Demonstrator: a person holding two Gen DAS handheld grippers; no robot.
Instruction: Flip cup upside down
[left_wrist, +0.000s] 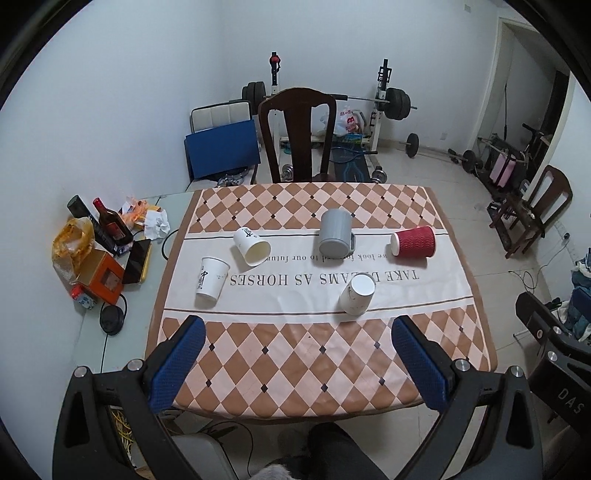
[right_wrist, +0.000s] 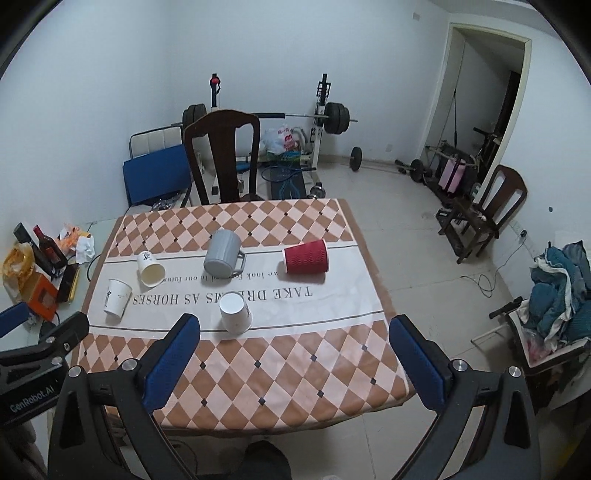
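Upright white cup (left_wrist: 211, 282) left; red ribbed cup (left_wrist: 413, 242) sideways, right.

A lived-in home room, half dining space, half gym. A bench (left_wrist: 314, 354) under a checkered cloth stands with a wooden chair (left_wrist: 297, 136) behind it. A barbell rack (right_wrist: 325, 118) with weight plates lines the white wall, dumbbells (right_wrist: 417, 170) lie on the tiled floor, and laundry (right_wrist: 557, 291) is heaped at right.
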